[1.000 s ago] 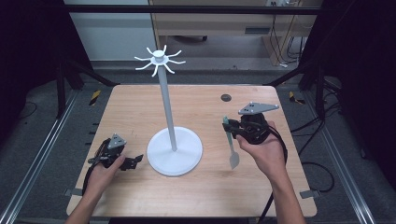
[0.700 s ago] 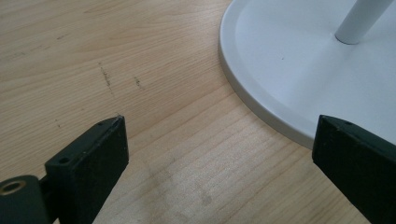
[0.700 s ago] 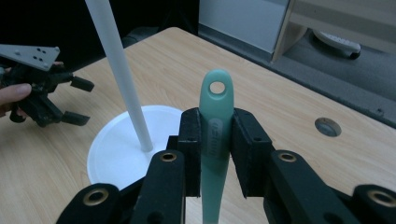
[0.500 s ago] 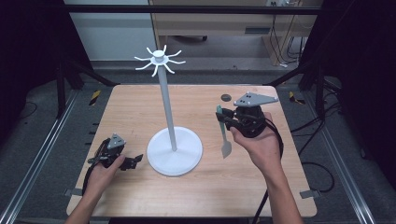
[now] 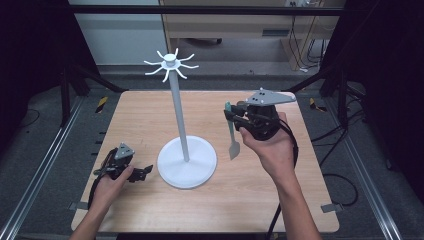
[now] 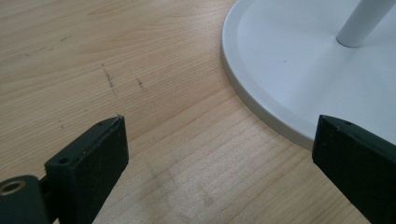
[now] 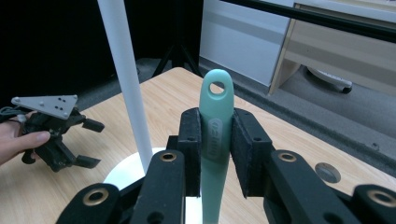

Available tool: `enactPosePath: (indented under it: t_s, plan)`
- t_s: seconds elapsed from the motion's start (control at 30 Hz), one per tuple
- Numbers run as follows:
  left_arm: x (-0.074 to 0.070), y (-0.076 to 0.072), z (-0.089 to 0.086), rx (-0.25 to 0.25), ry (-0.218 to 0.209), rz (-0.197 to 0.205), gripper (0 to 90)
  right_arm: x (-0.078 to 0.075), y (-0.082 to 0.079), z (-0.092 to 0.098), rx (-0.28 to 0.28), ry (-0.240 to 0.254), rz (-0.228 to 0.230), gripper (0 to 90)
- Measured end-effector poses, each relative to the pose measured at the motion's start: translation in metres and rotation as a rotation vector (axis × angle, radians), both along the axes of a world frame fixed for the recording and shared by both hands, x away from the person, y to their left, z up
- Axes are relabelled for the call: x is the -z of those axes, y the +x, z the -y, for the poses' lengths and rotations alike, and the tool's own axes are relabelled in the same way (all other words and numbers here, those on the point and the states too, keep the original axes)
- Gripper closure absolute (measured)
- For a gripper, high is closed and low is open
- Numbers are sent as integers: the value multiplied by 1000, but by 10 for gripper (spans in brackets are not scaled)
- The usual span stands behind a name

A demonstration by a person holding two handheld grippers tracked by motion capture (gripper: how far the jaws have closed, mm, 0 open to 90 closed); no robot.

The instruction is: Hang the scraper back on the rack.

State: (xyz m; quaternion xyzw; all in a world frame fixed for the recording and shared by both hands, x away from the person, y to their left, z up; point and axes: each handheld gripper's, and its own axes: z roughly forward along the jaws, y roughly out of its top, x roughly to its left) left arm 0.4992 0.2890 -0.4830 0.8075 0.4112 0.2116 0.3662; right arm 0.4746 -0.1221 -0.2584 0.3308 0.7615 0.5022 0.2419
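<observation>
The white metal hanging stand, a tall post on a round base with curved hooks at the top [image 5: 182, 145], serves as the landmark here. To its right and above the pale wooden table [image 5: 150, 107], the right gripper [image 5: 230, 116] is clamped on a mint-green plastic spatula with a hole in its handle end [image 7: 215, 140]. In the right gripper view the two black pads squeeze the handle from either side just below that hole, which pokes up clear of them. In the high view the spatula hangs straight down, its pale blade [image 5: 233, 149] off the table and a little right of the stand's base.

The spatula looks light and fairly stiff along the handle; the blade may be softer and flex a bit, though the high view is too small to be sure. Smooth plastic can slide in the pads, so a hold on the flat faces of the handle, as now, seems the sound choice. It leaves the hole free, which I judge is meant for one of the hooks [image 5: 187, 66] at the stand's top, well above the spatula.

The left gripper [image 5: 142, 172] rests low on the table just left of the stand's base [image 6: 280, 70], its jaws standing wide apart with nothing between them
</observation>
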Motion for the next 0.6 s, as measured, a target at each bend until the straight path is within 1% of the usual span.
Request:
enactPosePath:
  t_s: [0.2,0.4,0.47,0.6]
  plan:
    - [0,0,0,2,2,-5,33,-11,-4,-7,-4,4,25,746]
    - [0,0,1,-4,-8,-1,33,-24,-7,-11,-10,3,47,745]
    - [0,0,1,0,-1,-1,33,-28,-9,-13,-12,5,52,745]
    - [0,0,1,-2,-5,2,33,-35,-11,-16,-17,1,65,745]
